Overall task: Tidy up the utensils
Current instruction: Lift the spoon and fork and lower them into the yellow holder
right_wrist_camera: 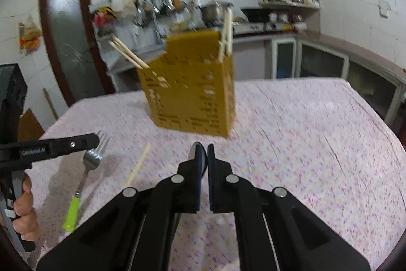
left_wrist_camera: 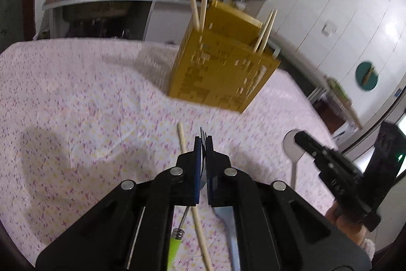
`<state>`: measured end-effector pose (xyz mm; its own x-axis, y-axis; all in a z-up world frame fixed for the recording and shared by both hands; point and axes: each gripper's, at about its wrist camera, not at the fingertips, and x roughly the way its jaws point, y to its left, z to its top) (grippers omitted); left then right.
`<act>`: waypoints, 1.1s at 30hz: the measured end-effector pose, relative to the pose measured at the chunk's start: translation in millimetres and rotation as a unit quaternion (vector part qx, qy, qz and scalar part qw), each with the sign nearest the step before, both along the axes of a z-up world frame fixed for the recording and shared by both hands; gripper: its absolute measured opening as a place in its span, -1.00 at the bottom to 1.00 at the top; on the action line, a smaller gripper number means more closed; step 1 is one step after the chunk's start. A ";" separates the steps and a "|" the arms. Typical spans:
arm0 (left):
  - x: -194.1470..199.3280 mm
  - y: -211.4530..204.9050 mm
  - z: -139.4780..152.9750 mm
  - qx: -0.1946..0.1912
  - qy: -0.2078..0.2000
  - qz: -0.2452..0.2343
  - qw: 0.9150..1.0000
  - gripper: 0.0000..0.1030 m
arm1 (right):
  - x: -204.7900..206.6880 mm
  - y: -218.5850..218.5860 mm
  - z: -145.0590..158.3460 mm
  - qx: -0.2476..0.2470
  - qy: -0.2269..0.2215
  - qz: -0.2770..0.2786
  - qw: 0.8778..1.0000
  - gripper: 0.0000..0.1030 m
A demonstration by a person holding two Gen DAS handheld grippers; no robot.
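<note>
1. On the worktop (left_wrist_camera: 76, 93) at 12 o'clock stands your yellow holder (right_wrist_camera: 190, 98) with chopsticks already in it, so I'd guess that's the drop-off.
2. Left tool (left_wrist_camera: 203, 141) is pinched narrow on the fork (right_wrist_camera: 96, 156). Right tool (right_wrist_camera: 204, 151) is the same on the spoon (left_wrist_camera: 291, 144).
3. Lettering on the tools is too blurry to read.

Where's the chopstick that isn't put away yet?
Find the yellow utensil holder standing on the flowery tablecloth. Just in front of it lies one pale wooden chopstick, flat on the cloth. The other chopsticks stick up out of the holder; this one lies alone.
</note>
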<state>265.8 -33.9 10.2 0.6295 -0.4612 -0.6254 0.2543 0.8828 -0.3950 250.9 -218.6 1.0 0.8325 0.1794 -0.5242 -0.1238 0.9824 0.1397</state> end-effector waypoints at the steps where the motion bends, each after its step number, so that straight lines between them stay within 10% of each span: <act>1: -1.0 0.4 2.8 -0.004 -0.008 0.001 1.000 -0.99 | -2.0 2.4 2.6 -0.010 -0.013 0.000 1.000 -0.92; 14: 3.7 -6.9 40.1 -0.008 -0.116 0.009 0.993 -1.00 | -1.1 -2.1 36.8 -0.045 -0.118 -0.017 0.992 -0.92; 24: 26.7 -30.0 93.4 0.030 -0.224 0.001 0.974 -1.00 | 26.2 -14.2 89.1 -0.058 -0.197 -0.035 0.978 -0.92; 33: 65.0 -47.2 150.2 -0.020 -0.284 -0.022 0.958 -1.00 | 80.2 -14.7 139.1 -0.084 -0.284 -0.075 0.952 -0.92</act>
<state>330.9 -81.0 160.4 0.8425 -0.5112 -0.1696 0.4745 0.8535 -0.2154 331.1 -233.3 140.1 0.9999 -0.0097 0.0072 0.0102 0.9976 -0.0686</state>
